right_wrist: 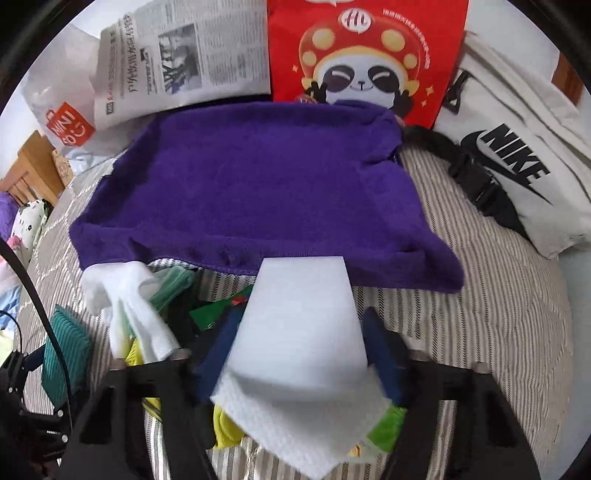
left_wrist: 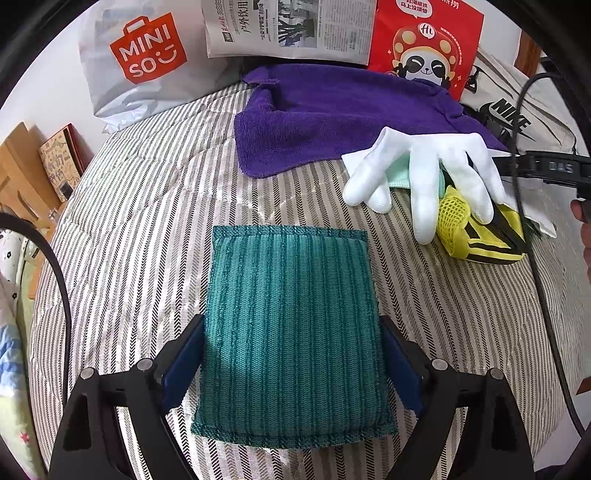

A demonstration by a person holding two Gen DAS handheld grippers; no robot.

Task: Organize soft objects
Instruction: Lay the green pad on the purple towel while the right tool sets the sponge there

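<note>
A teal ribbed sponge pad (left_wrist: 293, 332) lies flat on a striped bedspread (left_wrist: 147, 206), set between the 2 blue pads of the left gripper (left_wrist: 293, 365); pads sit at its side edges, apparently pinching it. The right gripper (right_wrist: 301, 354) grips a white foam block (right_wrist: 301, 325) w/ a white paper towel (right_wrist: 295, 432) draped under it. Near the teal pad, to its right, a white glove (left_wrist: 424, 173) rests on a yellow mesh item (left_wrist: 476, 229); a purple towel (left_wrist: 332, 122) is spread behind. Risks, as judgement: the soft teal pad could buckle or slip out if lifted by its edges; the loose paper towel may drop off the block; trailing black cables could snag the glove pile. Readable text at the back: "MINISO" on a white bag (left_wrist: 140, 59), "NIKE" on a pale bag (right_wrist: 524, 155), a red panda bag (right_wrist: 365, 55) marked "Hi", plus a Chinese newspaper (left_wrist: 288, 26).
</note>
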